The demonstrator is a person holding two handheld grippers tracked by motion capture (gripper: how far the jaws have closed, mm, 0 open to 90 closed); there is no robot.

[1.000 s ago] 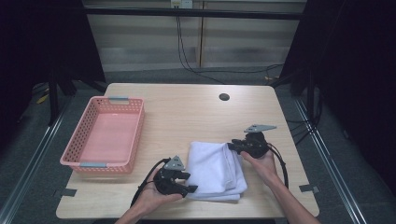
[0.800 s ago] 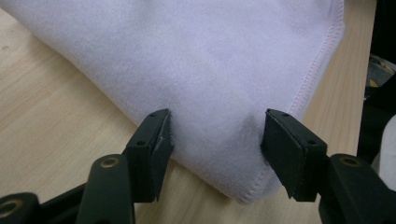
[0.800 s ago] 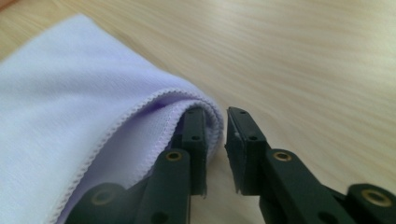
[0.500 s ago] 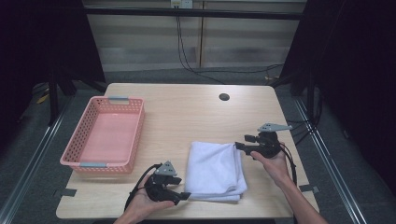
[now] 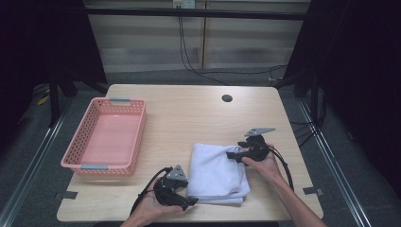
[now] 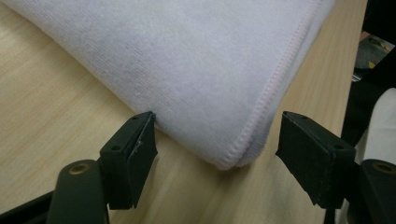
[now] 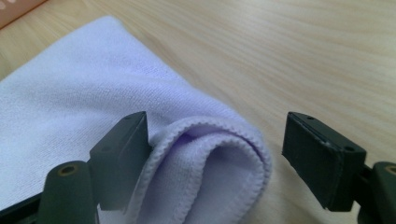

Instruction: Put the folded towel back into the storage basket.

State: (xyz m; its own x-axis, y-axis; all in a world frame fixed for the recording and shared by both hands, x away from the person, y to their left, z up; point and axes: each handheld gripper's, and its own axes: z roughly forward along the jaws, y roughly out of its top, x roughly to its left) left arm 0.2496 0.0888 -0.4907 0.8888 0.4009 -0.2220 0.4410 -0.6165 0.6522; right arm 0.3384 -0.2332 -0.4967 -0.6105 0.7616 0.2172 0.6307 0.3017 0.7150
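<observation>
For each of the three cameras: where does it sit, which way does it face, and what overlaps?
High view: above the table's near side, facing forward and down; forearms, both hands, left gripper, right gripper.
Left gripper view: on that gripper, facing a towel corner between its open jaws.
Right gripper view: facing a rolled towel corner; jaws open.
Shared: towel, table.

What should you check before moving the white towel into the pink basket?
1. Towel folded and lying flat on the table: ok.
2. Left tool at the towel's near corner, jaws just opened, corner between them but not pinched: not ok for lifting yet.
3. Right tool at the far corner, jaws just opened, folded edge between them and not squeezed: not ok yet.
4. Basket has nothing in it: ok.
5. Tabletop between towel and basket is bare: ok.
6. Cable trailing from the left tool stays off the towel: ok.
</observation>
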